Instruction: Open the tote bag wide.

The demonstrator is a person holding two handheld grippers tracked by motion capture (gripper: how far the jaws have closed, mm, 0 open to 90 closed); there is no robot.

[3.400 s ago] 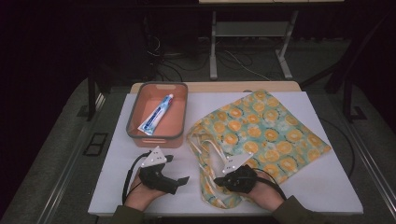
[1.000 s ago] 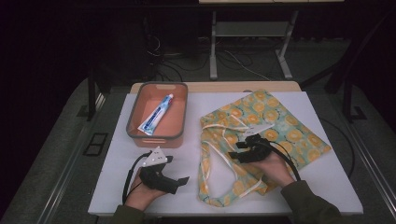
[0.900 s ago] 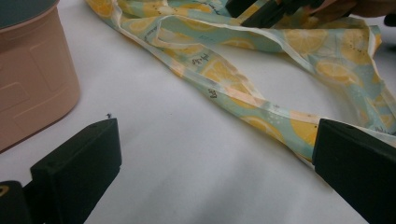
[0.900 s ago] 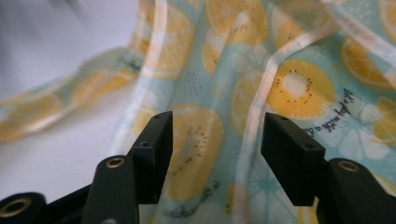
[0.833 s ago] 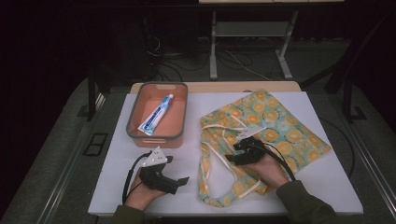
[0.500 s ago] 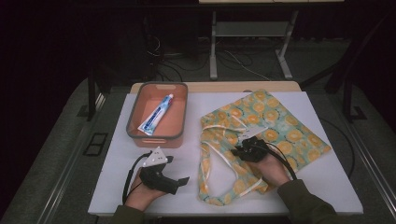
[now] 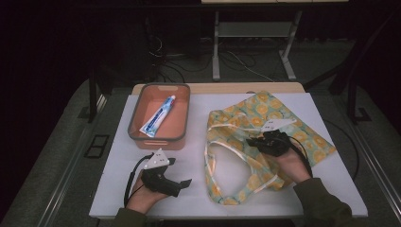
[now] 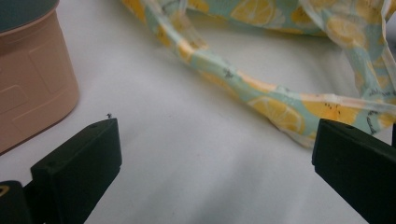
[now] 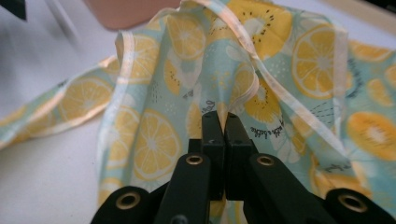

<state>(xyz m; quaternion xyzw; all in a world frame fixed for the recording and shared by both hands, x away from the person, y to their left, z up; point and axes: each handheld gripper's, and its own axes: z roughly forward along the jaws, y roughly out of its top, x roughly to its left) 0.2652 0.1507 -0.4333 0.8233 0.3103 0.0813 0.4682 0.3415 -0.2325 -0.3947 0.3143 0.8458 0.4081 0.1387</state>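
Observation:
A lemon-print cloth tote bag lies flat on the right half of the white table, its handles looped toward the middle. My right gripper sits over the bag's mouth. Its jaws have just been closing and now pinch a raised fold of the bag's fabric, as the right gripper view shows. My left gripper rests near the front edge, open, and in the left gripper view bare table lies between the jaws. A bag strap lies just beyond them.
An orange basin stands at the back left with a toothpaste tube in it. The basin's side is close on the left in the left gripper view. The white table top ends in dark floor all round.
My right hand moved from the bag's front handles up to its mouth, shut on the fabric and lifted it a little. The left hand stayed put.

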